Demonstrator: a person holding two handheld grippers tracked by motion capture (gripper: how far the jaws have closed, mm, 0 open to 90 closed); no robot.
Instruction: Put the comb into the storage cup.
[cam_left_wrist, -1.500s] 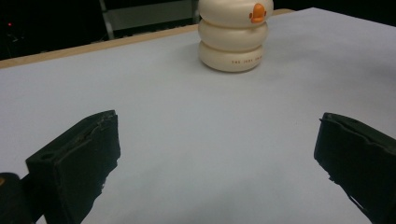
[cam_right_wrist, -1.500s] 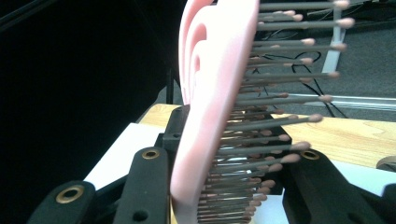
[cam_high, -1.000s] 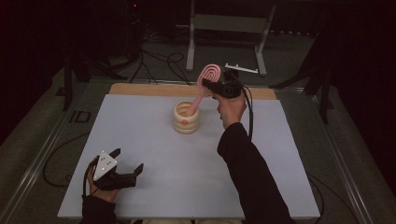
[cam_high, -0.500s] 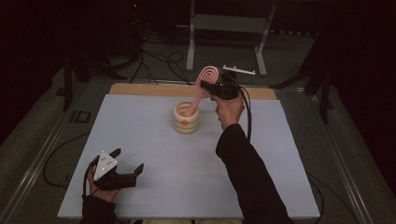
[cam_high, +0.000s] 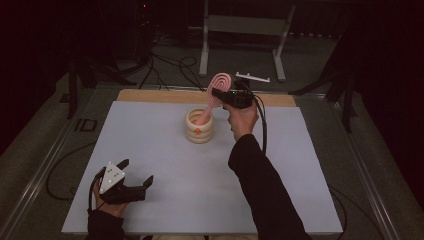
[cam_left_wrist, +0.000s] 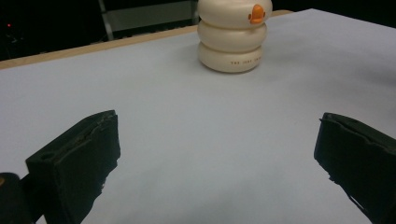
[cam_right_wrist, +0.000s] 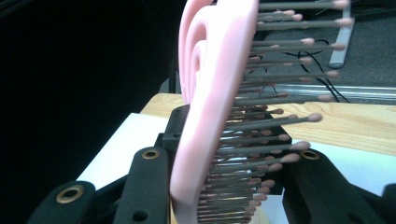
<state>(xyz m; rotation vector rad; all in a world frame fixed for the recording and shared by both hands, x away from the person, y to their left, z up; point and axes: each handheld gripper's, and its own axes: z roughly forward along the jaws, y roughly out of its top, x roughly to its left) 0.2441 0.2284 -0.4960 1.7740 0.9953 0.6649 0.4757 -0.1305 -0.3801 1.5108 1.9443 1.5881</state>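
A pink hairbrush (cam_high: 220, 82) leans with its handle down inside a cream ringed cup (cam_high: 199, 128) at the middle back of the table. My right gripper (cam_high: 218, 94) is shut on the brush head, just above and right of the cup. In the right gripper view the brush (cam_right_wrist: 210, 116) stands edge-on between the black jaws of that gripper (cam_right_wrist: 229, 154), bristles pointing right. My left gripper (cam_high: 136, 171) rests at the front left of the table, open and with nothing in it. In the left gripper view its jaws (cam_left_wrist: 218, 119) stand wide apart and the cup (cam_left_wrist: 233, 42), with an orange mark, is far ahead.
A white sheet (cam_high: 165, 150) covers the table, with a wooden strip (cam_high: 160, 96) along the far edge. Behind it on the floor stand a metal frame (cam_high: 240, 30), a white bracket (cam_high: 252, 76) and cables. A cable trails from the right gripper down along the forearm.
The right hand with the brush has shifted slightly to the left. The left gripper has not moved.
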